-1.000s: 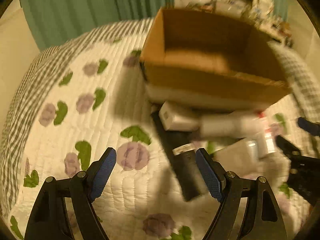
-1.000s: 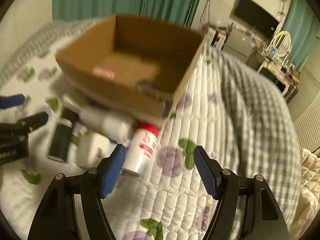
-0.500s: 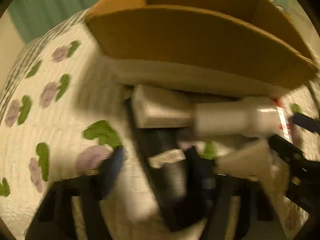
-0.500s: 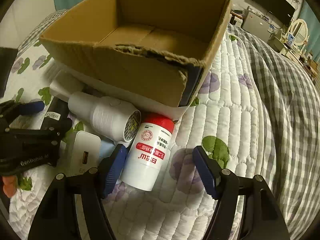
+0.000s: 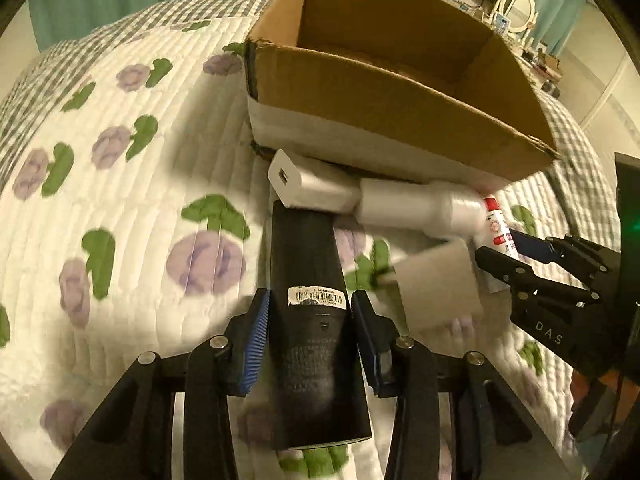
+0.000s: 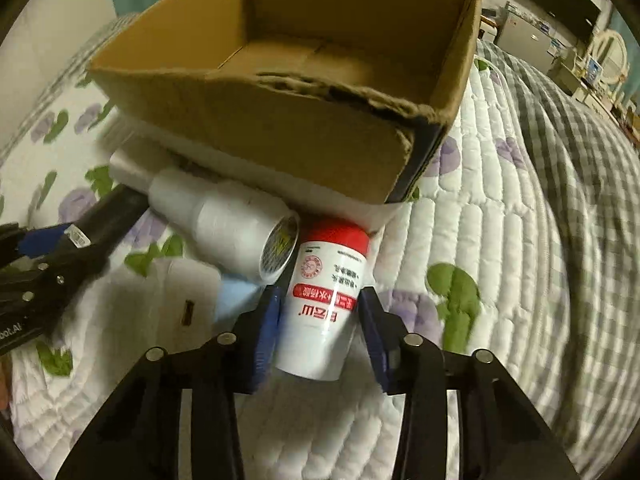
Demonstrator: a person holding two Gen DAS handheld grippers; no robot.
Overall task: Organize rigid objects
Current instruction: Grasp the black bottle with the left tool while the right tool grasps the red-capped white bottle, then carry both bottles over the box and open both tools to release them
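An open brown cardboard box stands on the quilted bed; it also shows in the right wrist view. My left gripper is shut on a long black box with a barcode sticker, lying on the quilt; the black box also shows in the right wrist view. My right gripper is shut on a white bottle with a red cap, lying with its cap toward the cardboard box. The right gripper also shows in the left wrist view.
A white plastic bottle lies beside the red-capped one. A white charger block rests by the black box's far end. A flat white adapter lies on the floral quilt. Furniture and a TV stand at the far right.
Both grippers have moved forward and down onto their objects. The left jaws have closed around the black box. The right jaws have closed around the red-capped bottle.
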